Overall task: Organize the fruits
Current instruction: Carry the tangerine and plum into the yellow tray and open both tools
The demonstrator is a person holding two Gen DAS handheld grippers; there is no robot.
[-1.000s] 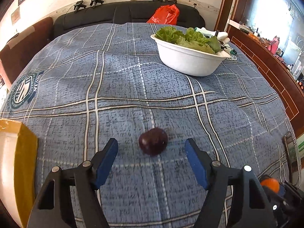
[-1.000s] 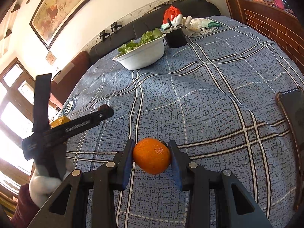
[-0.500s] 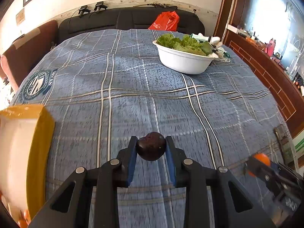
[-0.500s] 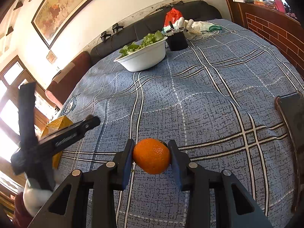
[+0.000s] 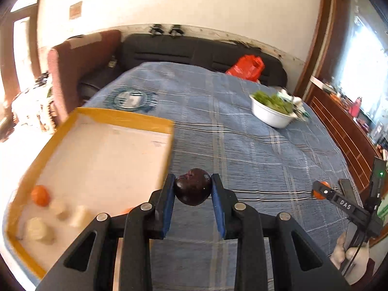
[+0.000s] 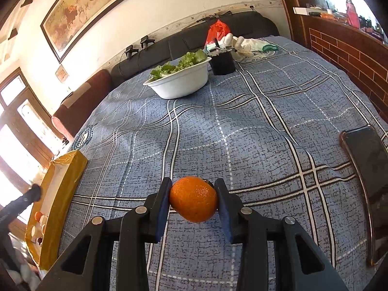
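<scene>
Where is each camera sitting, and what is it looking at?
Left wrist: sits on the left gripper, looking along its fingers past the dark plum toward the yellow box; the other gripper and a hand show at right.
Right wrist: sits on the right gripper, looking over the orange across the blue cloth; a dark tool tip shows at left.
Both see the white bowl, red bag, yellow box.

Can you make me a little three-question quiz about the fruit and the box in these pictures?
1. True or false: the right gripper holds the round orange fruit.
2. What does the left gripper hold?
A. lettuce
B. dark purple round plum
C. phone
3. Fill in: the white plastic bowl holds green ____.

Key: 1 true. 2 B. 3 lettuce.
</scene>
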